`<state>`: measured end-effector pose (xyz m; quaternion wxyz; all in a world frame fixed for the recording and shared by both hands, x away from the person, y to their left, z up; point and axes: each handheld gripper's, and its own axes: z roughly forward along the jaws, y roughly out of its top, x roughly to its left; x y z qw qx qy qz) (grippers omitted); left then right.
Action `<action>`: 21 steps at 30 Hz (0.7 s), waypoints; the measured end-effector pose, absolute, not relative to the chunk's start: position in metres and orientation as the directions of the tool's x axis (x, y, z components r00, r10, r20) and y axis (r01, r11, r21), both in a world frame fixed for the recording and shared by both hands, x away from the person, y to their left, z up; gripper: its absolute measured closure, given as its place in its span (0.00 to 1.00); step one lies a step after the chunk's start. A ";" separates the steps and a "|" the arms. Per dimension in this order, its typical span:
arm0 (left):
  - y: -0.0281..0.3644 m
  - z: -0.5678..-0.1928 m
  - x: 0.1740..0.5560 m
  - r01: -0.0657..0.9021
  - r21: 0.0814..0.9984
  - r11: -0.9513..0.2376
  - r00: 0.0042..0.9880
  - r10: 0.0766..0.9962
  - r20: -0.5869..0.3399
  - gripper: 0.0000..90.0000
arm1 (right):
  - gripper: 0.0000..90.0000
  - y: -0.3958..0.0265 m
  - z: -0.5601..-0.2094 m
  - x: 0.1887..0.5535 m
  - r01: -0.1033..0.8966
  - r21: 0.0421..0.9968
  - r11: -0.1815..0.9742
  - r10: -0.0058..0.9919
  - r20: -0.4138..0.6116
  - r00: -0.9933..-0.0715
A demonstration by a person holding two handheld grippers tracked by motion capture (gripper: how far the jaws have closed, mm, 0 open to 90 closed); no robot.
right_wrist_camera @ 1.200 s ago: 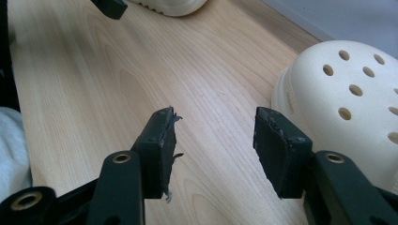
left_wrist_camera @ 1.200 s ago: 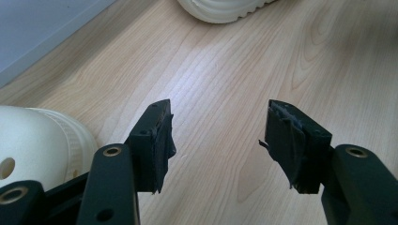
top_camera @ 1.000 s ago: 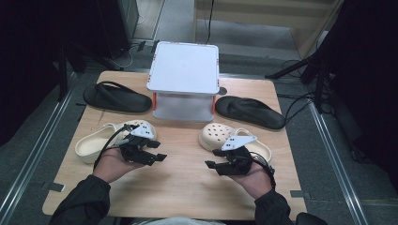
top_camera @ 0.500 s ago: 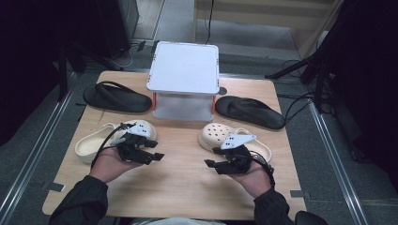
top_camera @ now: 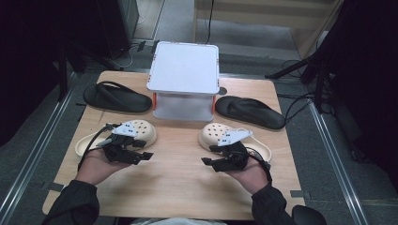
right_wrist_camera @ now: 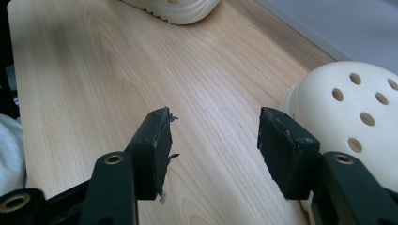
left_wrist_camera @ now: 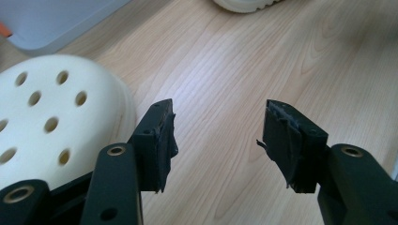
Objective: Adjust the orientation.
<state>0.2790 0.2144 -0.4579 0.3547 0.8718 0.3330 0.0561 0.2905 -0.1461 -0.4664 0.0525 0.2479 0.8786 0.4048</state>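
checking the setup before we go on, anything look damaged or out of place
The black pad lining on both tools is frayed: torn shreds hang off the left tool's pads and the right tool's pads. Clogs and sandals lie flat and look fine.

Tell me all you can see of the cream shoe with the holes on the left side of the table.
The left cream clog is a foam-like slip-on, smooth and matte, with round holes across its domed toe and a ridged sole edge. It lies on the wooden table, sole down, toe pointing toward the white two-tier stand, heel toward the table's left edge. The left gripper hovers just beside it with jaws open, not touching as far as I can tell; its grey plate hides part of the clog from above.
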 end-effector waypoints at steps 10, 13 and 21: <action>0.240 -0.449 0.271 0.573 0.664 -0.481 0.736 0.658 -0.158 0.51 | 0.51 -0.139 -0.465 0.295 0.365 0.729 0.579 0.443 0.095 -0.892; 0.252 -0.444 0.268 0.588 0.659 -0.468 0.715 0.681 -0.154 0.50 | 0.51 -0.142 -0.463 0.302 0.344 0.723 0.599 0.426 0.076 -0.902; 0.278 -0.436 0.265 0.619 0.653 -0.436 0.675 0.721 -0.158 0.51 | 0.52 -0.144 -0.465 0.306 0.348 0.708 0.614 0.407 0.094 -0.909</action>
